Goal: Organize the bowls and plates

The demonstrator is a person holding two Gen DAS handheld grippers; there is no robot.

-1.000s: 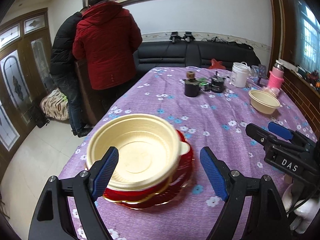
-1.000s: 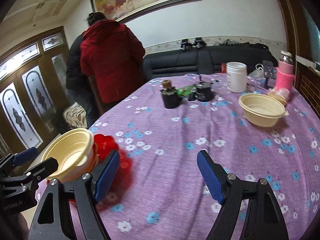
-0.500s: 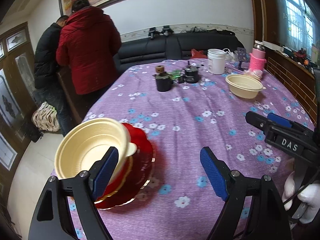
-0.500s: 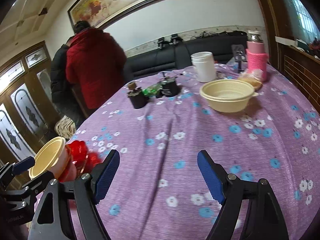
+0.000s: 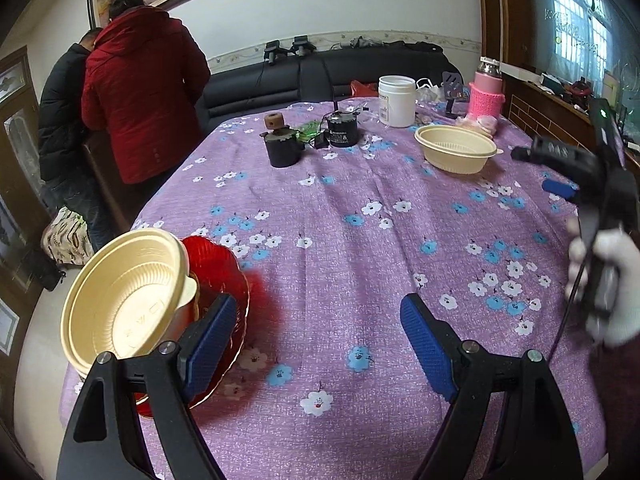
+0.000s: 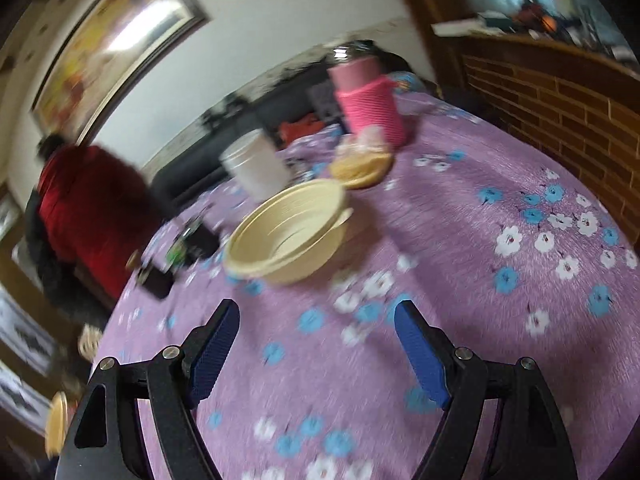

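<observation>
Two cream bowls, one at each end of the table.

One cream bowl (image 5: 120, 300) sits stacked on the red plate (image 5: 218, 280) beside my spread, empty left gripper (image 5: 316, 344). The other bowl (image 6: 286, 230) lies ahead of my spread, empty right gripper (image 6: 316, 354), with a white jar (image 6: 256, 170) and pink flask (image 6: 370, 98) behind it.

Both claws are wide open with nothing between the blue pads. The left claw (image 5: 320, 344) sits low and level, pointing forward. The right claw (image 6: 316, 354) is tilted, its view pretty blurry. From the left camera you can see the white-gloved right hand (image 5: 608, 280) gripping its handle off to the side.
</observation>
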